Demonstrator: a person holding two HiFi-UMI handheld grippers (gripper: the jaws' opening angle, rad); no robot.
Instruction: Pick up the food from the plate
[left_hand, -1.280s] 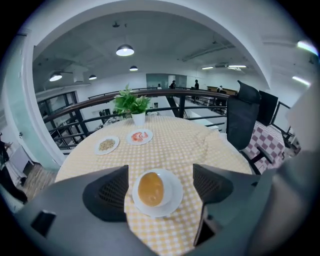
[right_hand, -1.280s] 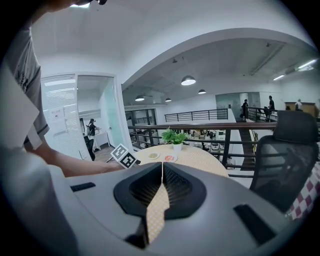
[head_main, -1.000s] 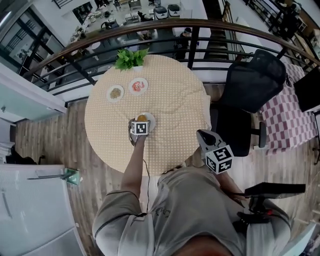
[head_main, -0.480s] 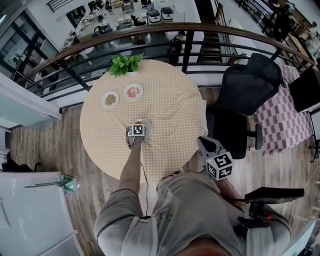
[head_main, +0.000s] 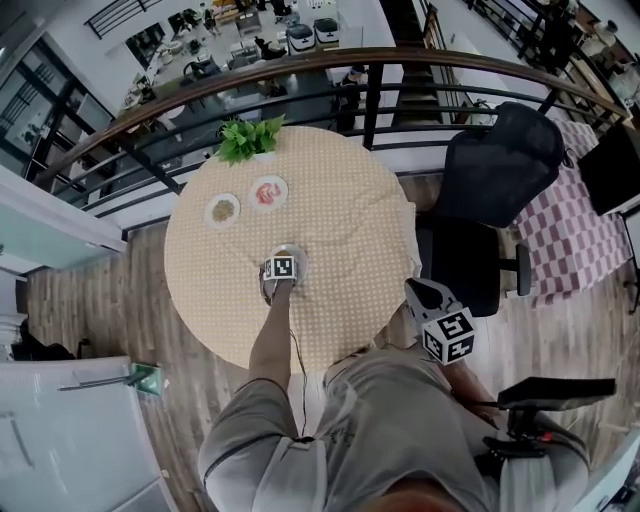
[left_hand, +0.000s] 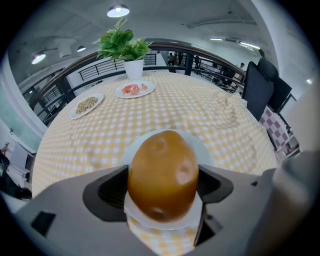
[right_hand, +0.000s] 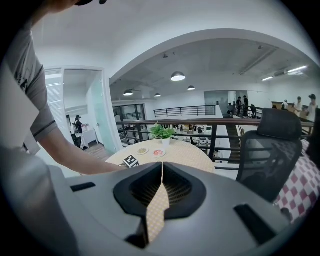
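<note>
left claw (left_hand: 162, 186) spread, straddling round food (left_hand: 162, 172) on plate (left_hand: 211, 154), mid-table (head_main: 345, 215) | right claw (right_hand: 161, 192) pressed together | risk: off-centre squeeze, smooth food squirts out, or low jaws drag plate

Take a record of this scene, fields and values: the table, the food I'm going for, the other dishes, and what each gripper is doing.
table: round, yellow checked cloth
target food: brown rounded piece, sitting on a white plate
left gripper: angled down over that plate, jaws apart on either side of the food, no clear grip yet
right gripper: off the table edge, jaws together, empty
other dishes: grain plate and pink food plate, far side
also there: potted plant behind them
</note>
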